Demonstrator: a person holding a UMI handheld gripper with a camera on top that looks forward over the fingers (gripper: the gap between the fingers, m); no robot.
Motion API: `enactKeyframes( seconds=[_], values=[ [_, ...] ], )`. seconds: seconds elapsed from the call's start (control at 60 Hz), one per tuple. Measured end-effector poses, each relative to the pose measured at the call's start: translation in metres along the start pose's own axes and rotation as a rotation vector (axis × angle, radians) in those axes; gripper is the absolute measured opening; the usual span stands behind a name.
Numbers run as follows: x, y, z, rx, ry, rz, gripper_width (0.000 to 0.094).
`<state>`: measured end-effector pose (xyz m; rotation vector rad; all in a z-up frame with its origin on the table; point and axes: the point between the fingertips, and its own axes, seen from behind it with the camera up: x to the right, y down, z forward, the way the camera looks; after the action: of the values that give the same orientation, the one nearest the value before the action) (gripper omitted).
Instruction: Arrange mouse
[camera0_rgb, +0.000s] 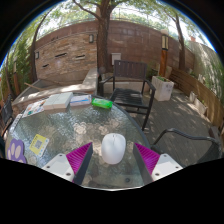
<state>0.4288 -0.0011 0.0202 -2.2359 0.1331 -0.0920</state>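
On the round glass-topped patio table, one white computer mouse sits between the two magenta pads of the gripper, whose fingers stand apart with gaps either side. Beyond lie one green box and two flat books; one black metal chair stands behind.

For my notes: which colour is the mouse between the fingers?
White; the mouse shows in the gripper view, on the glass table.
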Motion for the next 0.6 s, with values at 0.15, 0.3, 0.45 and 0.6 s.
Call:
enactKeyframes(
  seconds=[0.15, 0.3, 0.45, 0.6],
  values=[
    [-0.008, 0.003, 0.037, -0.043, -0.014, -0.016, 0.0753],
    [-0.009, 0.003, 0.041, -0.037, -0.013, -0.031, 0.0487],
    [-0.015, 0.005, 0.044, -0.042, -0.030, -0.055, 0.0401],
    [-0.008, -0.008, 0.025, -0.008, 0.016, -0.073, 0.0368]
  ],
)
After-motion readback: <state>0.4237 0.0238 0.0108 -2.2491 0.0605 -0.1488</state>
